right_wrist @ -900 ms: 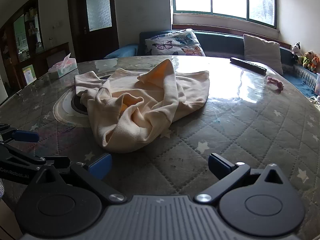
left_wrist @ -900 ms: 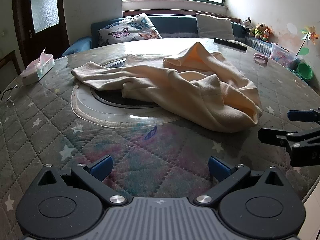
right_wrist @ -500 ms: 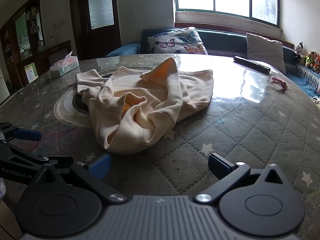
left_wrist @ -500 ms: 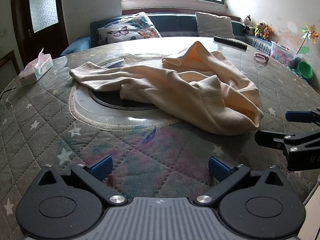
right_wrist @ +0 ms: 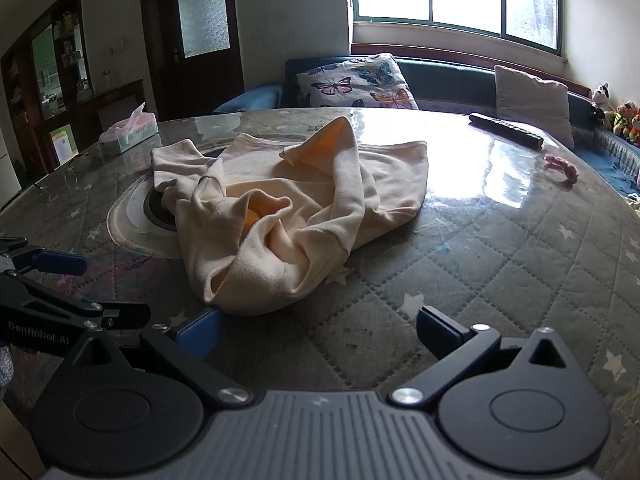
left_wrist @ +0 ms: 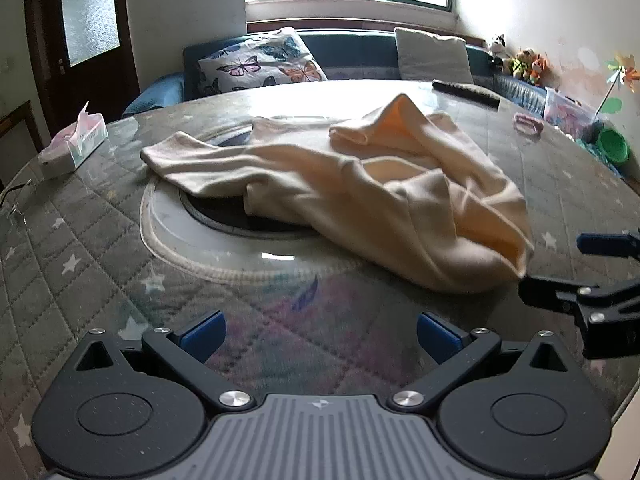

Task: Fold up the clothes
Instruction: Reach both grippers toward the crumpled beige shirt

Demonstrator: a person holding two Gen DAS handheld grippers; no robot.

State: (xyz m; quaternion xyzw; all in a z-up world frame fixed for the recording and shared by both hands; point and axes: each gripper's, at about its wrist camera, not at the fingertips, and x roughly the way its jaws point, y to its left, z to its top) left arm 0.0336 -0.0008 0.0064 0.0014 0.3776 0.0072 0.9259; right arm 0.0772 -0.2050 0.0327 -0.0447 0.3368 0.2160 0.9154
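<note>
Though crumpled, garment before hand-held gripper.

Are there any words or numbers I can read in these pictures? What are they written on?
"GenRobot.AI": faint pale letters on the black side of the left gripper, at the left edge of the right wrist view.
The tissue box has small dark print on its side, too small to read.
The yellow-green paper on the cabinet has print, too blurred to read.
Nothing else readable.
</note>
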